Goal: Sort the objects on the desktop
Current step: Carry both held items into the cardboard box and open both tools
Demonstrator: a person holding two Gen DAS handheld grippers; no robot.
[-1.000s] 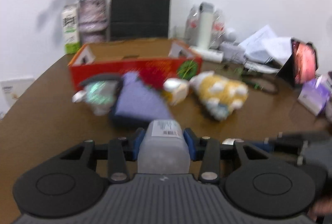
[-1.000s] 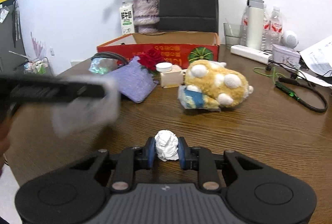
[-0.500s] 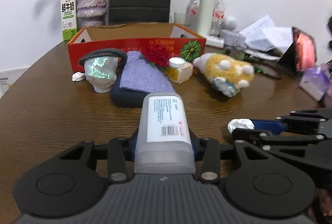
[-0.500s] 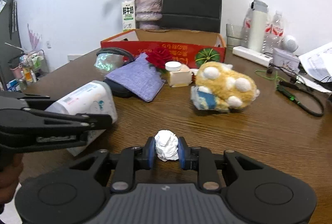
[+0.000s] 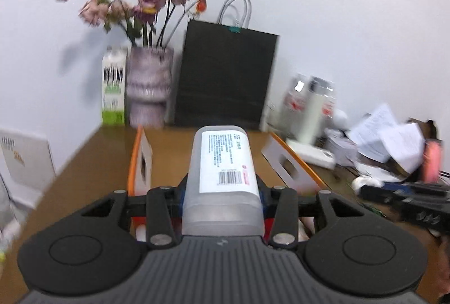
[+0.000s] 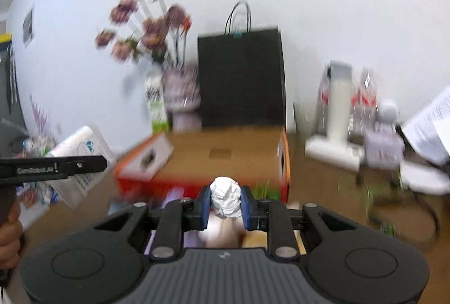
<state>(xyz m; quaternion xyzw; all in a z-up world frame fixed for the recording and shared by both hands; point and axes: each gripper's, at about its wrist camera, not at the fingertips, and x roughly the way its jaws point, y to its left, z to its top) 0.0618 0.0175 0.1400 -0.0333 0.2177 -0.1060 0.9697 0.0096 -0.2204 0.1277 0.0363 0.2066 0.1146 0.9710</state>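
Over the near edge of the red box (image 6: 225,157), my left gripper (image 5: 222,191) grips the bottle (image 5: 222,171) and my right gripper (image 6: 225,205) the paper wad (image 6: 225,199), so I'd get both fully past the flaps, then drop low.

Paper wad pinched, carton ahead

Our right hand-held gripper (image 6: 225,204) clamps a crumpled white paper wad (image 6: 225,199) before the open red cardboard box (image 6: 225,157); at left, our left hand-held gripper (image 6: 53,167) carries a labelled white bottle (image 6: 81,163).
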